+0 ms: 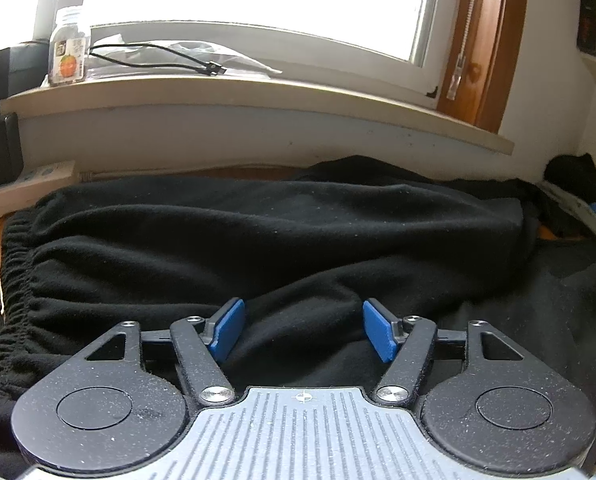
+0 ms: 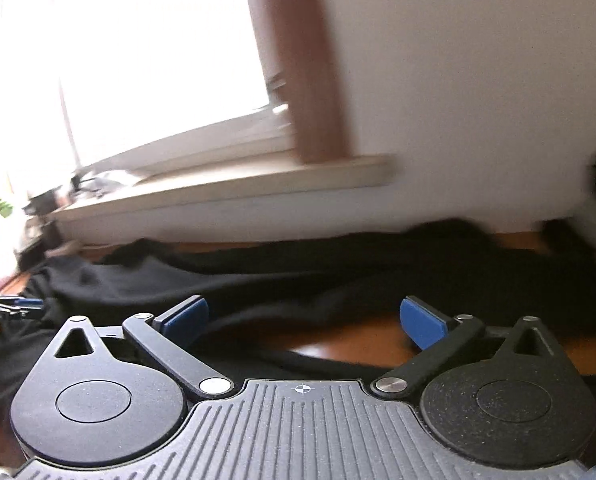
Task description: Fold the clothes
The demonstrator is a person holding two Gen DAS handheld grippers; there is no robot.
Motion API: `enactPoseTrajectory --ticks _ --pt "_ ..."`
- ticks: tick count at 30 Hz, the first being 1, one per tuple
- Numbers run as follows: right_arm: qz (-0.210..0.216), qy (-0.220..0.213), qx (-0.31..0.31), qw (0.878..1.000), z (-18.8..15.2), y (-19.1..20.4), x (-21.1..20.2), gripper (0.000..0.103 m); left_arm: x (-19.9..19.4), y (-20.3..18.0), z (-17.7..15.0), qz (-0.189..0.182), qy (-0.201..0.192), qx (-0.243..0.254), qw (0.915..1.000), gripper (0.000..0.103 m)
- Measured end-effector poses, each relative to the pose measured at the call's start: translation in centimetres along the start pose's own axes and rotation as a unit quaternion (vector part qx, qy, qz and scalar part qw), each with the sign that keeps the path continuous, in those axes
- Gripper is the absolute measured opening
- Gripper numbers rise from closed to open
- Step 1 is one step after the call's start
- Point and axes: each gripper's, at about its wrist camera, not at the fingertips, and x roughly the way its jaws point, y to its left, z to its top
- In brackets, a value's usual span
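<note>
Left gripper (image 1: 304, 330) fingers apart, straddling a fabric ridge of the black garment (image 1: 257, 240) on the bench, not pinching. Right gripper (image 2: 304, 322) fingers wide apart, empty, over bare wood near the cloth. Risk: left closes on several layers, dragging the fold askew.

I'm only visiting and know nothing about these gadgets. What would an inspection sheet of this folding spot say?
Surface: wooden floor, mostly covered by cloth.
Job's things: black garment spread out, gathered waistband at its left.
Clutter: small bottle on the windowsill; black adapter against the wall.
Grippers: left gripper open, a fabric ridge between its pads; right gripper wide open, empty.
Cables: black cable on the sill.
Surroundings: bright window, white wall; right view blurred.
</note>
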Motion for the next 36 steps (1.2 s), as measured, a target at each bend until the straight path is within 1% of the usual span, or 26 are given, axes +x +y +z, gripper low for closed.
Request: enactPoseTrajectory --ticks 3,4,7,10,12,13,14,15,16,18,19,20,23,25,28,31,33,36 --pt "0.03 -0.015 0.014 0.999 -0.3 1.8 2.6 0.103 0.0 -0.3 0.0 0.005 0.001 0.008 1.0 0.07" --pt "0.033 -0.015 0.014 0.999 -0.3 2.5 3.4 0.103 0.1 -0.3 0.0 0.006 0.002 0.009 0.9999 0.07" --pt "0.034 -0.001 0.0 0.999 -0.2 4.6 5.4 0.103 0.0 -0.3 0.0 0.004 0.002 0.008 1.0 0.071" --pt "0.036 0.033 -0.017 0.999 -0.2 6.2 7.2 0.101 0.0 -0.3 -0.1 0.003 0.001 0.006 1.0 0.072" --pt "0.041 0.058 -0.023 0.997 -0.4 7.2 8.1 0.091 0.0 -0.3 -0.1 0.004 0.001 0.007 1.0 0.072" --pt "0.051 0.066 -0.025 0.996 -0.6 7.6 8.5 0.088 0.0 -0.4 -0.1 0.005 0.0 0.007 1.0 0.073" --pt "0.063 0.07 -0.031 0.995 -0.8 8.1 8.6 0.072 0.0 -0.4 -0.1 0.006 0.0 0.007 1.0 0.073" --pt "0.069 0.074 -0.042 0.994 -1.1 8.7 8.8 0.06 -0.1 -0.4 -0.1 0.007 0.0 0.007 1.0 0.074" --pt "0.071 0.078 -0.054 0.993 -1.5 9.4 8.9 0.056 -0.1 -0.5 -0.1 0.009 -0.002 0.008 0.9999 0.075" --pt "0.082 0.092 -0.08 0.989 -2.2 10.6 9.2 0.038 -0.2 -0.7 -0.2 0.016 -0.003 0.01 0.9998 0.075" --pt "0.082 0.099 -0.094 0.987 -2.6 11.2 9.4 0.032 -0.3 -0.8 -0.3 0.021 -0.003 0.012 0.9997 0.076" --pt "0.079 0.103 -0.11 0.985 -3.1 11.9 9.7 0.028 -0.5 -1.0 -0.4 0.025 -0.005 0.016 0.9996 0.076" --pt "0.078 0.106 -0.13 0.983 -3.7 12.8 9.6 0.028 -1.0 -1.4 -0.7 0.036 -0.007 0.02 0.9991 0.077" --pt "0.078 0.107 -0.137 0.982 -3.8 13.1 9.5 0.029 -1.6 -1.2 -0.9 0.039 -0.01 0.013 0.9991 0.077" --pt "0.071 0.107 -0.154 0.98 -4.0 13.6 9.3 0.031 -2.8 -0.5 -0.4 0.048 -0.007 0.009 0.9988 0.077" --pt "0.067 0.106 -0.162 0.979 -4.0 13.8 9.3 0.031 -5.0 1.4 1.2 0.073 -0.02 0.005 0.9971 0.077" --pt "0.068 0.106 -0.158 0.979 -3.9 13.8 9.5 0.031 -6.2 3.4 2.6 0.1 -0.028 -0.002 0.9945 0.077" --pt "0.065 0.105 -0.161 0.979 -3.9 14.0 9.7 0.032 -6.7 7.2 4.5 0.135 -0.024 -0.013 0.9904 0.076"
